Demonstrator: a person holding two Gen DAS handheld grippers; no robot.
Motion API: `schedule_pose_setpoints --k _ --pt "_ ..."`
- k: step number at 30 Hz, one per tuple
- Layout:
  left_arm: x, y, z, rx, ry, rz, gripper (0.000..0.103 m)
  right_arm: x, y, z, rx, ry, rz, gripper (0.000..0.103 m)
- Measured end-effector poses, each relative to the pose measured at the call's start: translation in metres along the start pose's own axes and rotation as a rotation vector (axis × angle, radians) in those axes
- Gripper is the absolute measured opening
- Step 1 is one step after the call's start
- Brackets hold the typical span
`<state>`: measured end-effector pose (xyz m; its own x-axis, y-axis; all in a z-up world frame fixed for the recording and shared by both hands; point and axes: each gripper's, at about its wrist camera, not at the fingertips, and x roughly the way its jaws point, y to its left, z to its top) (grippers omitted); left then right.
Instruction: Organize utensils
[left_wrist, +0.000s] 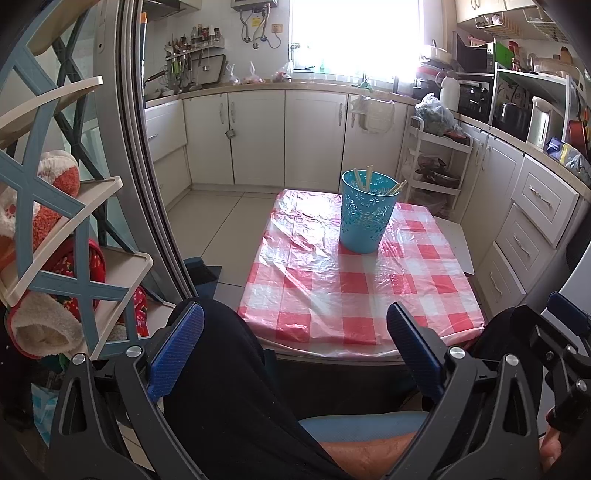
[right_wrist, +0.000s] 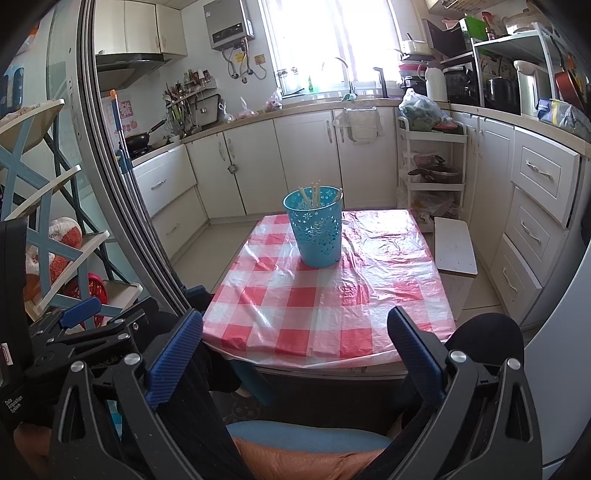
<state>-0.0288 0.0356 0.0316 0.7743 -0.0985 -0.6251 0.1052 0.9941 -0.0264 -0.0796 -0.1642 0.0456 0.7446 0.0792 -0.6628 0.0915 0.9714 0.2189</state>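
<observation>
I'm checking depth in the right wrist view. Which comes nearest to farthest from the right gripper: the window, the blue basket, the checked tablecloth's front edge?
From the right gripper:
1. Checked tablecloth, front edge just ahead.
2. Blue basket, on the table's far half.
3. Window, on the back wall.

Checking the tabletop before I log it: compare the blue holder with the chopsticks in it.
The blue holder is wide, perforated plastic standing upright on the table; the chopsticks are thin, pale sticks leaning at different angles. Only the chopsticks' tips show above the holder's rim. Neither is touched by a gripper.
</observation>
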Motion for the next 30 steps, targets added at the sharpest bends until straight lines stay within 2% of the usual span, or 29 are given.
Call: schedule_pose_setpoints --k 30 --pt "0.0046 -0.0039 -0.0036 0.000 0.011 -0.011 0.095 0.0038 -0.0003 -0.0022 -0.015 0.023 -0.008 0.096"
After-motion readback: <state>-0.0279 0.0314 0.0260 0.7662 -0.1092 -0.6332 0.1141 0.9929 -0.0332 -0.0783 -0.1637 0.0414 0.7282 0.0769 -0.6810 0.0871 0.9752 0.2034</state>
